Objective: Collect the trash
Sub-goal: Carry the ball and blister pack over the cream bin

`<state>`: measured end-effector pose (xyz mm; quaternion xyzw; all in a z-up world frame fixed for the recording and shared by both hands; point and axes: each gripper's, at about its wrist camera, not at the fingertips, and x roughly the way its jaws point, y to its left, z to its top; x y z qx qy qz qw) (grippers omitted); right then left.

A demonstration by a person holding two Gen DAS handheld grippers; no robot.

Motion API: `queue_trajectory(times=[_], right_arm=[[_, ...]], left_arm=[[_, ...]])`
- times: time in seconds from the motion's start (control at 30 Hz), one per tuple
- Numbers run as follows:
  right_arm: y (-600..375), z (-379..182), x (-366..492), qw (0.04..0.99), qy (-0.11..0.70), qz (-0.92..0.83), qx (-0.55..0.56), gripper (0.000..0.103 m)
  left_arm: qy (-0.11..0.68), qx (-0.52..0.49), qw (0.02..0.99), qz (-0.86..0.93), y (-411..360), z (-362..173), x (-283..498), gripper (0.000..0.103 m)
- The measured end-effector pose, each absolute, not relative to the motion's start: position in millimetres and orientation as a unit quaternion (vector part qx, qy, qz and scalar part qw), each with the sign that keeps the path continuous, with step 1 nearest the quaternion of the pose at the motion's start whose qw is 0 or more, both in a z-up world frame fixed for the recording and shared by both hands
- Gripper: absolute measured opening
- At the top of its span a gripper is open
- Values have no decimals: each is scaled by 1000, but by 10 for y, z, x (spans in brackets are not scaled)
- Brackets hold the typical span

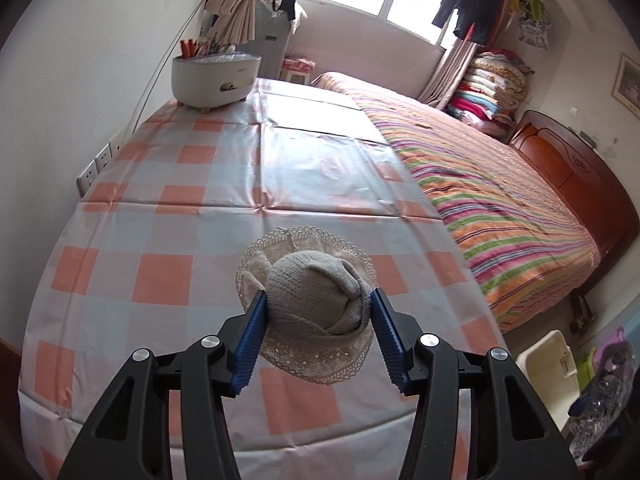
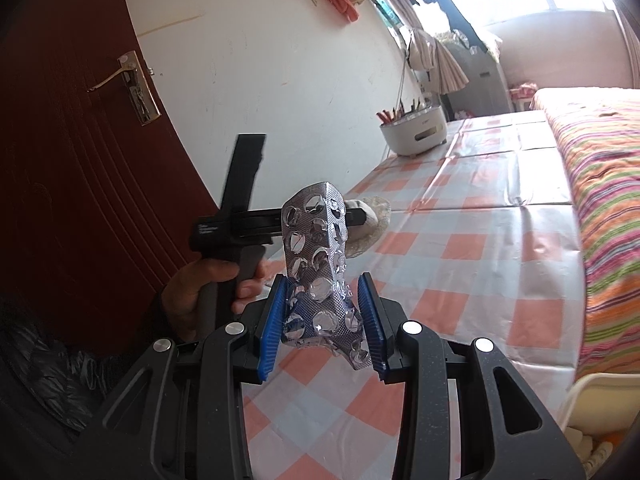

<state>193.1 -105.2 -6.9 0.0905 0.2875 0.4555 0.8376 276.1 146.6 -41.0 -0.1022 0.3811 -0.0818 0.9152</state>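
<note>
A bed (image 1: 500, 184) with a bright striped cover fills the right side of the room, its dark wooden headboard (image 1: 572, 168) against the far wall. Beside it, touching along its edge, runs a long table (image 1: 168, 248) under a glossy cloth checked in orange and pale grey. A red-brown door (image 2: 72, 168) with a brass handle (image 2: 128, 80) stands at the table's near end. At the far corner of the table, close to the wall, sits a white tub (image 1: 216, 80) with red-handled things standing in it. A white bin (image 1: 548, 364) shows low on the floor between table and bed.

The left gripper (image 1: 318, 312) is clamped on a small beige knitted hat (image 1: 312, 300) with a lace brim; the blue pads press the crown from both sides, and the hat is held over the near part of the table. From the right wrist view the person's left hand (image 2: 208, 288) wraps the black handle of that gripper, and the hat peeks out behind.

The right gripper (image 2: 326, 320) grasps an empty silver pill sheet (image 2: 316, 264), pinched at its lower end between the blue fingers (image 2: 272, 324). The sheet is bent lengthwise, stands upright out of the jaws, and is held above the near edge of the table.
</note>
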Motion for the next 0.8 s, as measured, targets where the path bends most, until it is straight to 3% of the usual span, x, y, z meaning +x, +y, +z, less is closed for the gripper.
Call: queue_trajectory(times=[0.8], right_arm=[[-2124, 53, 1218, 893, 236, 361, 126, 35]], left_arm=[[338, -35, 908, -246, 15, 32, 2044, 50]])
